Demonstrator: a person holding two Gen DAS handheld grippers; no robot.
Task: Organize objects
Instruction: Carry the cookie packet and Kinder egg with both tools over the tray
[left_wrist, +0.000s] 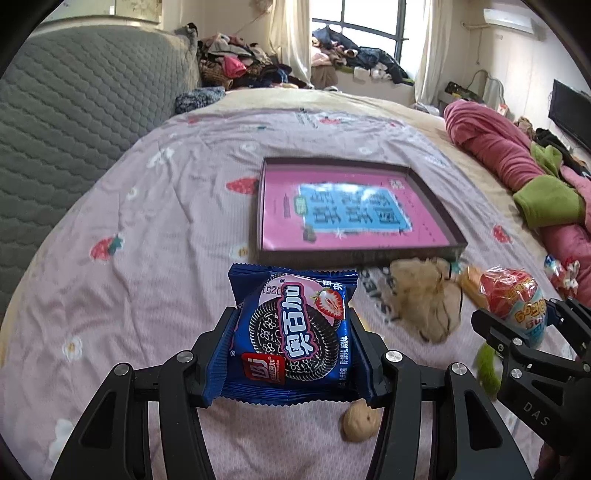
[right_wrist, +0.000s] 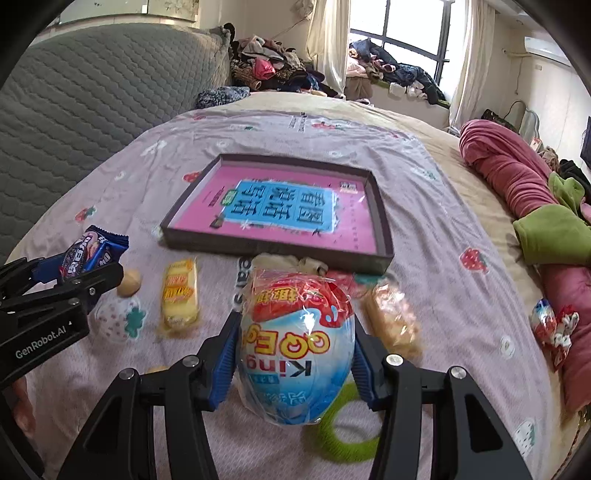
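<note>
Gripped between the left gripper fingers is a cookie packet; the right gripper clamps a toy egg. Transfer is judged underway; both are to be carried forward and released into the tray.

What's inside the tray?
The tray holds only a pink sheet with a blue label, lying flat. Whatever lies under the sheet is covered.

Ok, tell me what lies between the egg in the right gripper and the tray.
In the right wrist view, a beige crumpled item lies between the egg and the tray, against the tray's near wall.
</note>
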